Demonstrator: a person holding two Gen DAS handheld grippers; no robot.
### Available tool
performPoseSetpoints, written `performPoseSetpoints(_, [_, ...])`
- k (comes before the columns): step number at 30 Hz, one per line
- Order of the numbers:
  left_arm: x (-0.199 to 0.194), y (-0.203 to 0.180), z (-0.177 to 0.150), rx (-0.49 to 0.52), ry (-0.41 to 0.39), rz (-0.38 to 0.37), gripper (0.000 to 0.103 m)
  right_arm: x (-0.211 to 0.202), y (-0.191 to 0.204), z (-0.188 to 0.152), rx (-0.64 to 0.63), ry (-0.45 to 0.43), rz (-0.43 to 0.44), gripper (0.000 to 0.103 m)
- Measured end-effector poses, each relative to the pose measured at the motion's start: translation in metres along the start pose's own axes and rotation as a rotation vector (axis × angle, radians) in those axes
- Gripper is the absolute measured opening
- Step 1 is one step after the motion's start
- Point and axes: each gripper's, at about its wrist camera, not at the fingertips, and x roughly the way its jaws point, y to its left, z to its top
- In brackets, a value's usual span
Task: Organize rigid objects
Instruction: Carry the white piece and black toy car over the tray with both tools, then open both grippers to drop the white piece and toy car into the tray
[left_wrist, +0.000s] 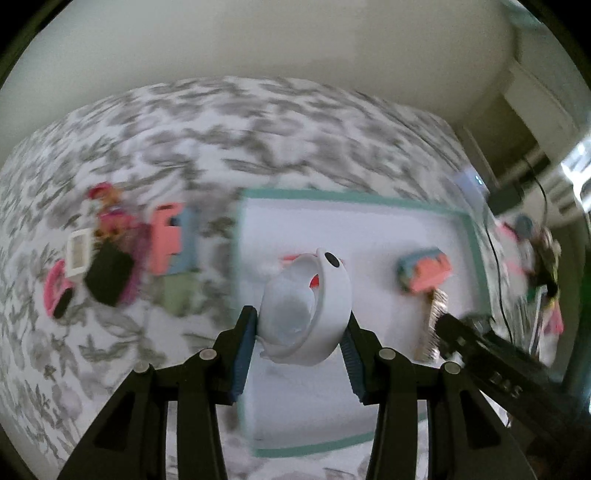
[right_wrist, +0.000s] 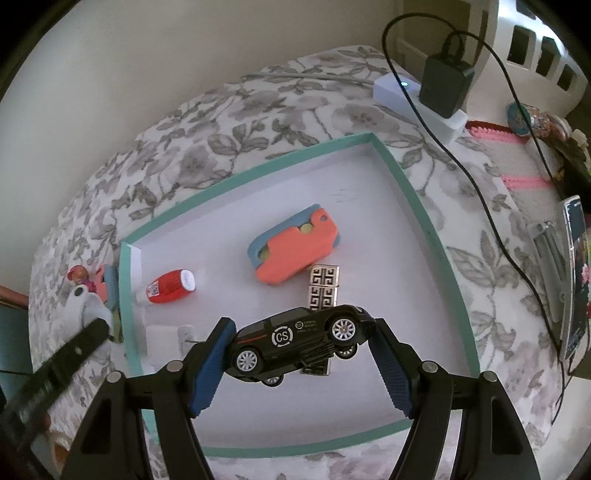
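My left gripper (left_wrist: 301, 317) is shut on a white round ghost-faced holder (left_wrist: 328, 291), which hangs over the left part of the teal-rimmed white tray (left_wrist: 332, 195). In the right wrist view that holder (right_wrist: 85, 302) shows at the tray's left rim. My right gripper (right_wrist: 303, 328) is shut on a black toy car (right_wrist: 291, 339), held tilted above the near part of the tray (right_wrist: 417, 199). In the tray lie an orange and blue toy (right_wrist: 295, 247), a red egg-shaped capsule (right_wrist: 170, 286) and a silver patterned box (right_wrist: 323, 291).
Left of the tray on the flowered bedspread lies a pile: a pink and blue toy (left_wrist: 170, 240), a black block (left_wrist: 109, 277), a white frame (left_wrist: 79, 254) and a small doll (left_wrist: 107, 206). A power strip with a charger (right_wrist: 443, 88) and its cable sit right of the tray.
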Motion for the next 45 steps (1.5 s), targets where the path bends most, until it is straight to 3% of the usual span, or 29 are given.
performPoseSetpoints(6, [0.013, -0.041, -0.009, 0.104, 0.037, 0.013, 0.046, -0.001, -0.010, 0.001, 0.028, -0.013, -0.058, 0.077])
performPoseSetpoints(22, [0.002, -0.030, -0.001, 0.042, 0.013, 0.003, 0.047, 0.004, -0.022, 0.001, 0.065, 0.003, -0.051, 0.077])
performPoseSetpoints(28, [0.001, -0.012, 0.003, -0.021, 0.012, 0.019, 0.058, 0.007, -0.019, 0.001, 0.053, 0.006, -0.053, 0.079])
performPoseSetpoints(30, [0.000, -0.005, 0.004, -0.047, 0.011, 0.027, 0.068, 0.007, -0.018, 0.001, 0.047, 0.005, -0.057, 0.084])
performPoseSetpoints(34, [-0.001, 0.009, 0.007, -0.095, 0.009, 0.047, 0.075, 0.007, -0.016, 0.003, 0.028, 0.004, -0.055, 0.085])
performPoseSetpoints(36, [-0.001, 0.017, 0.007, -0.117, 0.007, 0.066, 0.085, 0.007, -0.012, 0.002, 0.015, 0.001, -0.055, 0.086])
performPoseSetpoints(38, [-0.001, 0.025, 0.008, -0.139, 0.008, 0.092, 0.091, 0.006, -0.007, 0.001, -0.004, -0.006, -0.058, 0.095])
performPoseSetpoints(45, [-0.001, 0.054, 0.009, -0.215, 0.011, 0.132, 0.091, -0.004, 0.018, -0.001, -0.077, -0.068, -0.053, 0.103])
